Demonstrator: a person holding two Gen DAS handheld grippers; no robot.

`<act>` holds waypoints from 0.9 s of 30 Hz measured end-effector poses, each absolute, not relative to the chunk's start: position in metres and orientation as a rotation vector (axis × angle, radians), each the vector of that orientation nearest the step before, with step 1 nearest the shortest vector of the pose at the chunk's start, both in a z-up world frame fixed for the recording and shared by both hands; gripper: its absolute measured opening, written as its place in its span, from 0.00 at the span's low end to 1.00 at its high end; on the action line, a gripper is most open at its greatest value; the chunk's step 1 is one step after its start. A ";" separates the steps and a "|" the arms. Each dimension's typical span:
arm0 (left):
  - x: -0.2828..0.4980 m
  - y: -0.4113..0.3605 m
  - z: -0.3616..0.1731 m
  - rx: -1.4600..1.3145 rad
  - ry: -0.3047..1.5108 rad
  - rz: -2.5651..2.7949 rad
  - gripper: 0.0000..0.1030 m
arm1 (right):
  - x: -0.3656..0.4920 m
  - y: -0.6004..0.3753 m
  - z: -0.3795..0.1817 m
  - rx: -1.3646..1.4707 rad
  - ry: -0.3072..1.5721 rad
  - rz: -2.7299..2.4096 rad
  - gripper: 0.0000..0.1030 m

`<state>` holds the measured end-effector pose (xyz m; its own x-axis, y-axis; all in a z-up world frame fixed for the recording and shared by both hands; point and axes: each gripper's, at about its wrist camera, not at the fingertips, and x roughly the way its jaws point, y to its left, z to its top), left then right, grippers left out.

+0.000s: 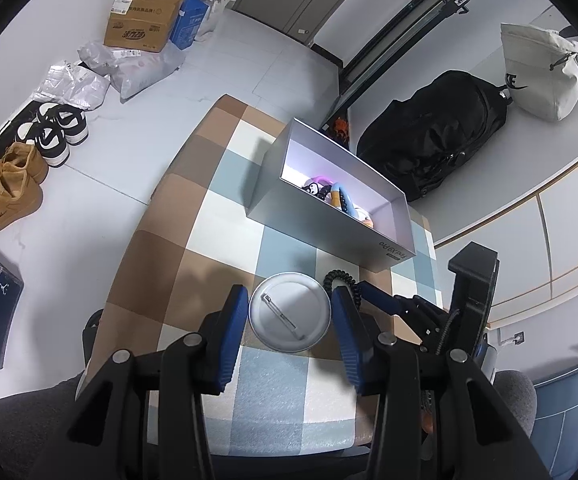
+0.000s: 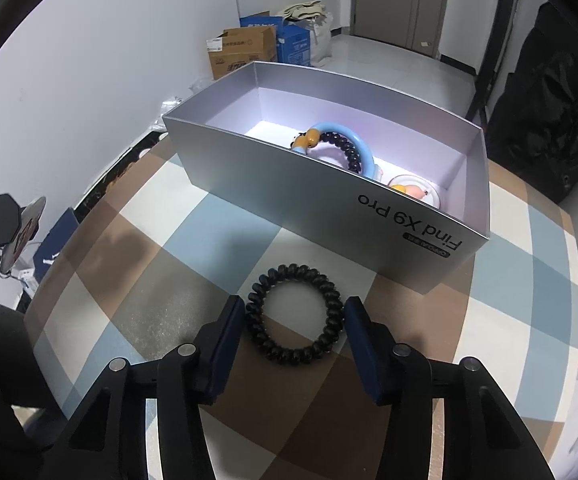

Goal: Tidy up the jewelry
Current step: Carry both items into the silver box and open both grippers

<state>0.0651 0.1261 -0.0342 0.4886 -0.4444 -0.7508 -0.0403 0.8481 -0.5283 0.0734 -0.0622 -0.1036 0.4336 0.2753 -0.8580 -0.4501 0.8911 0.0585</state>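
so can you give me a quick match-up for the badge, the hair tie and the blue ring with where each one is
Things:
1. badge
2. hair tie
3. blue ring

Places:
a. on the table, between the right fingers
b. inside the box
c. between the left fingers

Pairs: 1-c, 2-a, 3-b

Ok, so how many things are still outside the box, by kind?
round badge: 1
black coil band: 1
Total: 2
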 end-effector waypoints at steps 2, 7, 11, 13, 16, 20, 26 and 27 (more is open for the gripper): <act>0.066 0.125 -0.034 -0.522 1.041 -0.258 0.36 | 0.074 -0.064 -0.103 -0.176 1.031 0.463 0.47; 0.069 0.121 -0.034 -0.517 1.036 -0.249 0.36 | 0.074 -0.077 -0.096 -0.088 1.034 0.483 0.47; 0.073 0.117 -0.031 -0.521 1.025 -0.251 0.36 | 0.076 -0.085 -0.090 -0.026 1.034 0.495 0.47; 0.075 0.115 -0.028 -0.523 1.012 -0.256 0.36 | 0.075 -0.088 -0.084 0.001 1.026 0.507 0.47; 0.079 0.111 -0.023 -0.520 1.000 -0.259 0.36 | 0.071 -0.092 -0.072 0.045 0.993 0.540 0.47; 0.088 0.104 -0.015 -0.506 0.989 -0.260 0.36 | 0.071 -0.096 -0.052 0.093 0.936 0.562 0.47; 0.108 0.089 -0.007 -0.473 0.990 -0.257 0.36 | 0.083 -0.109 -0.032 0.166 0.878 0.564 0.47; 0.111 0.087 -0.006 -0.472 0.991 -0.261 0.36 | 0.085 -0.109 -0.029 0.170 0.869 0.562 0.47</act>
